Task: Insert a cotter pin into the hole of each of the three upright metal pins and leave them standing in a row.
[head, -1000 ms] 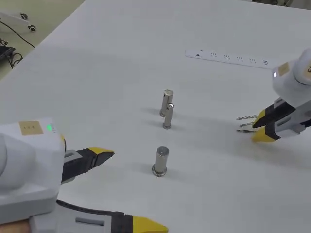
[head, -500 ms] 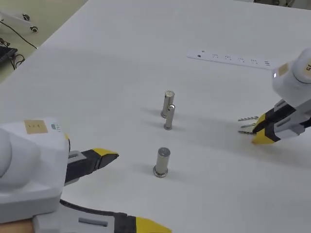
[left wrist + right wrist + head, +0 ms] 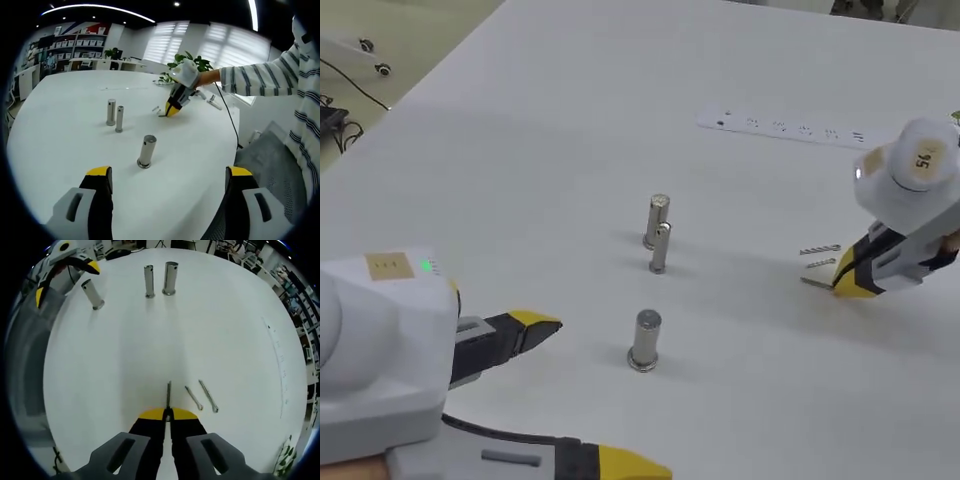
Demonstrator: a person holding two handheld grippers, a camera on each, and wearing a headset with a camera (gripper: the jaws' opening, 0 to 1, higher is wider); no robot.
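Work is only beginning: three metal pins (image 3: 645, 340) seem bare on the worktop (image 3: 520, 150). The right hand-held gripper (image 3: 168, 415) pinches one cotter pin (image 3: 169, 394), two others lie beside; the left hand-held gripper (image 3: 168, 172) is open.

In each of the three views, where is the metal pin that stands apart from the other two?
Head view: the lone pin is below centre, nearer the camera than the paired pins.
Left gripper view: the lone pin is near centre, above the gap between the jaws.
Right gripper view: the lone pin is at upper left.
Shared landmark: the paired pins.
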